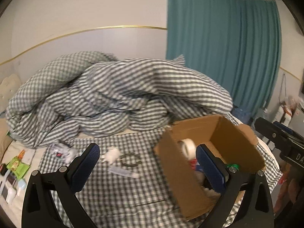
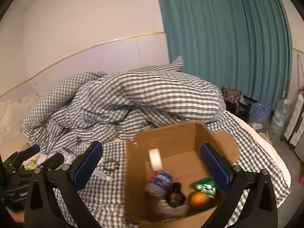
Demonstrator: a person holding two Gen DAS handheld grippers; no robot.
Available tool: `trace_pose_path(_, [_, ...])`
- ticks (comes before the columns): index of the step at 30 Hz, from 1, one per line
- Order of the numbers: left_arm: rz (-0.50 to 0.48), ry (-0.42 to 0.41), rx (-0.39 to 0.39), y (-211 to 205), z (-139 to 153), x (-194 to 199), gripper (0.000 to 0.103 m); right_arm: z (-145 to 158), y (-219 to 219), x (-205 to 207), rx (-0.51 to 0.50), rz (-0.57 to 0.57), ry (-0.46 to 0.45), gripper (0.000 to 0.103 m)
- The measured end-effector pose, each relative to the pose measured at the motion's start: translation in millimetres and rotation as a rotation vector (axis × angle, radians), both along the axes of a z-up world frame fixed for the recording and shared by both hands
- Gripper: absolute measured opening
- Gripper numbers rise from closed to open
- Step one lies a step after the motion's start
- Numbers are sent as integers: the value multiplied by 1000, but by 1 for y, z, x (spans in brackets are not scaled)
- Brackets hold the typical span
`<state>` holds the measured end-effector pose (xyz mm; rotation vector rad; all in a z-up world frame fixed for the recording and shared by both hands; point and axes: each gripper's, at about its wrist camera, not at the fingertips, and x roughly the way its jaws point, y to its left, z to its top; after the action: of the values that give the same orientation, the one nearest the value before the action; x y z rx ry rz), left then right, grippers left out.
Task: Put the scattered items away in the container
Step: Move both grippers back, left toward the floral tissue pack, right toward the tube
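A brown cardboard box (image 2: 134, 171) stands open on the checked bed. Inside it lie a white tape roll (image 2: 155, 159), an orange (image 2: 198, 199), a green packet (image 2: 206, 187), a blue-and-white packet (image 2: 161, 179), a black item (image 2: 175, 193) and grey cloth (image 2: 165, 207). My right gripper (image 2: 152, 164) hovers open over the box, holding nothing. My left gripper (image 1: 148, 163) is open and holds nothing, above the sheet just left of the box (image 1: 178, 171). On the sheet lie a dark ring (image 1: 131, 159), a small white item (image 1: 112, 154), a clear tube (image 1: 123, 172) and a crumpled cloth (image 1: 60, 150).
A heaped checked duvet (image 1: 114, 98) fills the bed behind the box. A green packet (image 1: 18, 166) and small bottles (image 1: 11, 193) lie at the bed's left edge. A teal curtain (image 2: 228, 47), water bottles (image 2: 281, 114) and a white case (image 2: 294, 129) stand to the right.
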<state>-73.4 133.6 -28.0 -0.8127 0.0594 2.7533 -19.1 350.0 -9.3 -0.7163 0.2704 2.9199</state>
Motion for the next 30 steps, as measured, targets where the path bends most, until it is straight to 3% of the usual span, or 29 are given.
trace_pose_path(8, [112,44,2,-71,10,11,103,5,-64,-11,28,69,-5,103])
trace_pose_path(15, [215,26,4,-130,7,6,103,2,-116,-24,56,150,-16,103])
trace_pose_path(30, [301,-51,10,-193,-34,-35,103,-58,-176,-85,85,273,-163,103])
